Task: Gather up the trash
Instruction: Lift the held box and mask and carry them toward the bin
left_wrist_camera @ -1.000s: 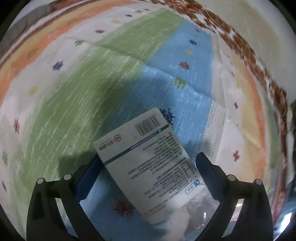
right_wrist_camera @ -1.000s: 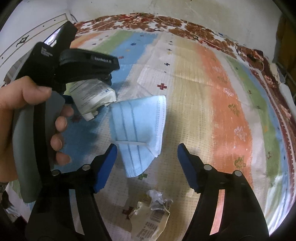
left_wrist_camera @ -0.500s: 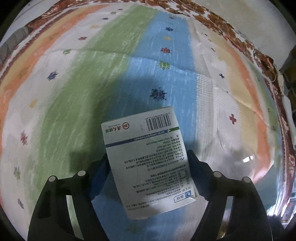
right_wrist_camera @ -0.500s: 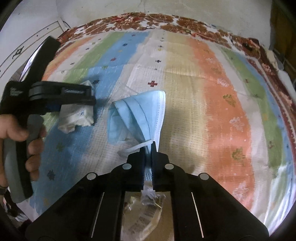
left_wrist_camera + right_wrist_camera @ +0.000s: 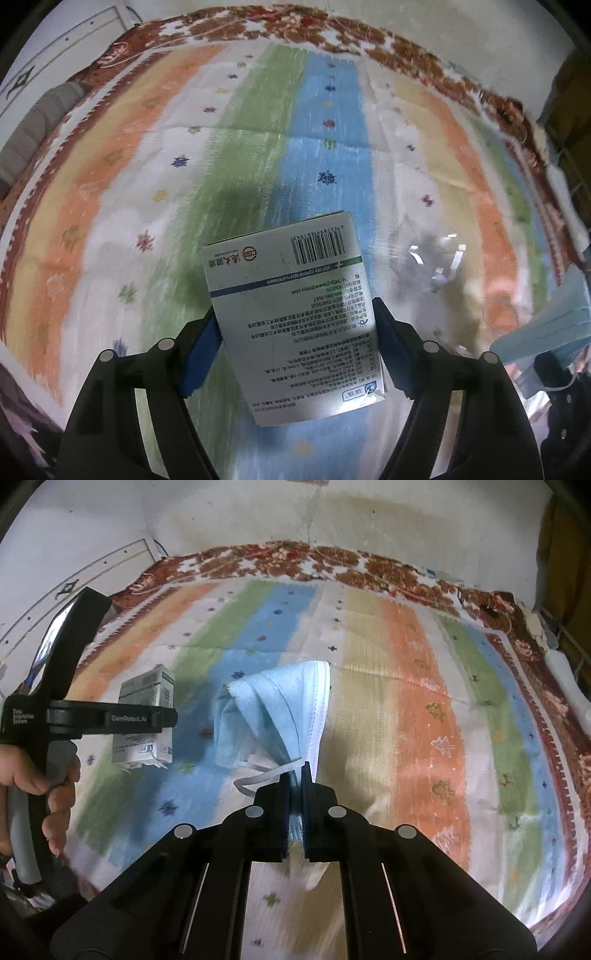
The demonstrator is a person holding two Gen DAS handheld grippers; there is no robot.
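Note:
A white medicine box (image 5: 280, 266) with a barcode hangs above the striped blanket, and my left gripper (image 5: 295, 314) is shut on its lower half, both blue pads against its sides. The right wrist view shows that box (image 5: 147, 690) and the left gripper (image 5: 168, 718) side-on at the left. My right gripper (image 5: 293, 771) is shut on the lower edge of a light blue face mask (image 5: 273, 716), which is bunched up and lifted, one white ear loop dangling. That mask (image 5: 554, 325) also shows at the left wrist view's right edge. A crumpled clear wrapper (image 5: 439, 266) lies blurred on the blanket.
The striped blanket (image 5: 417, 709) with a brown flowered border covers the whole surface up to a white wall (image 5: 332, 513). A person's hand (image 5: 40, 775) grips the left gripper's handle. A grey roll (image 5: 37, 122) lies at the far left edge, and brown furniture (image 5: 569, 554) stands at the right.
The right jaws closed on the mask's lower edge and lifted it off the blanket. The left jaws closed on the white box and raised it; both views now take in more blanket.

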